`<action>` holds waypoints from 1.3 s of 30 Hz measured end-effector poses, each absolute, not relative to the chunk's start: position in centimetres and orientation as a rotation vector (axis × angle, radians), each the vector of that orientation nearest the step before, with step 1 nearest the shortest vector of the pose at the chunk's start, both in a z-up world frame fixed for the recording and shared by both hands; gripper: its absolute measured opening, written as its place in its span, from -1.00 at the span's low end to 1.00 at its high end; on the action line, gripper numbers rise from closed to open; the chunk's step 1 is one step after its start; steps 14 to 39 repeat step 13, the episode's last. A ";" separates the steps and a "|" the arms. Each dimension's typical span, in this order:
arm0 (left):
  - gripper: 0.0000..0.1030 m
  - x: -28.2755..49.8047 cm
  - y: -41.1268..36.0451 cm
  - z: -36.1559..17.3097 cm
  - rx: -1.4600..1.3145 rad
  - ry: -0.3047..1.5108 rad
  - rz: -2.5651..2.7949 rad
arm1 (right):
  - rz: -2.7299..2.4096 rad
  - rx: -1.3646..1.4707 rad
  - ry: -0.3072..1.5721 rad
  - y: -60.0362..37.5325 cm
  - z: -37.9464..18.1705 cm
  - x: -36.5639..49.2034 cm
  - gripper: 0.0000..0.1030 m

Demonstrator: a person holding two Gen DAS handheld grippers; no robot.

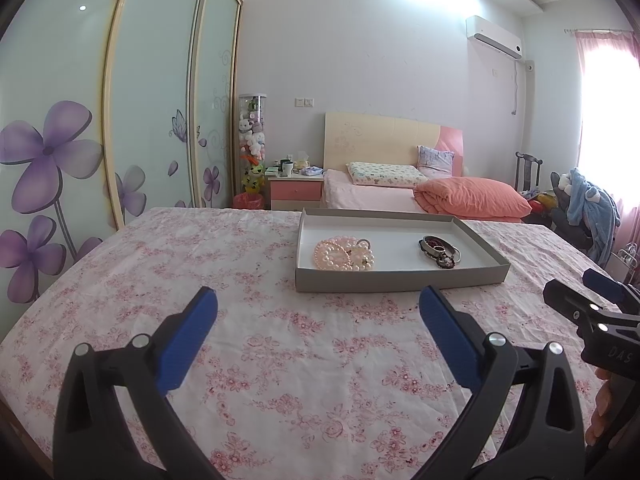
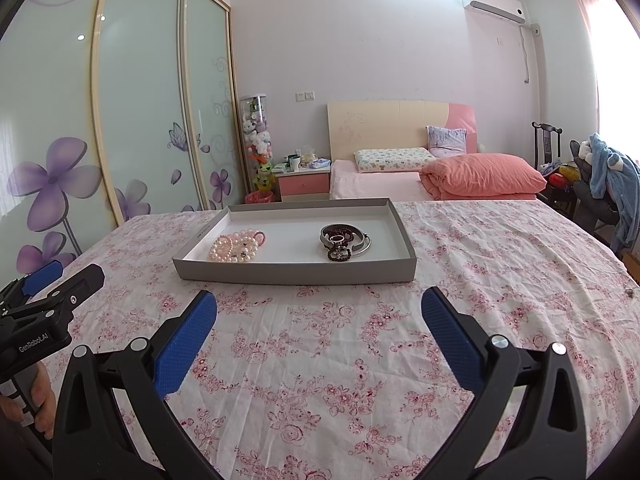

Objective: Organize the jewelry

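Note:
A shallow grey tray [image 1: 400, 280] with a white inside lies on a floral-cloth table; it also shows in the right wrist view [image 2: 296, 274]. In its left part lies a pile of pink and white pearl bracelets [image 1: 343, 255] [image 2: 236, 247]. In its right part lies a pile of dark bead and metal bangles [image 1: 440, 252] [image 2: 344, 242]. My left gripper [image 1: 318, 304] is open and empty, short of the tray's near wall. My right gripper [image 2: 319, 306] is open and empty, just before the tray. Each gripper shows at the edge of the other's view.
The pink floral cloth [image 2: 360, 360] covers the table. A tiny dark object [image 2: 631, 292] lies on the cloth at far right. Beyond stand a bed with an orange quilt [image 1: 472, 196], a nightstand [image 1: 296, 190], wardrobe doors [image 1: 60, 140] and a chair with clothes [image 1: 588, 208].

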State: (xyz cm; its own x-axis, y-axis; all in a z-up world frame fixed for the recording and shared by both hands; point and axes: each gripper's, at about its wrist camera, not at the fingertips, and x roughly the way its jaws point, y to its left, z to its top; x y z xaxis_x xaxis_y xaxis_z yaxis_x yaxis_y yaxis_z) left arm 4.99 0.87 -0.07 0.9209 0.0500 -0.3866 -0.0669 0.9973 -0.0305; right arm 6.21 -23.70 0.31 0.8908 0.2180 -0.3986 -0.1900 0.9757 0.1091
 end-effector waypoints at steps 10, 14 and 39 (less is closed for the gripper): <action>0.92 4.8 0.3 -0.4 -0.046 0.397 0.060 | 0.212 0.069 0.424 -23.6 0.2 6.1 0.97; 0.92 4.9 0.3 -0.3 -0.049 0.401 0.055 | 0.212 0.069 0.424 -23.6 0.2 6.1 0.97; 0.92 4.9 0.3 -0.3 -0.049 0.401 0.055 | 0.212 0.069 0.424 -23.6 0.2 6.1 0.97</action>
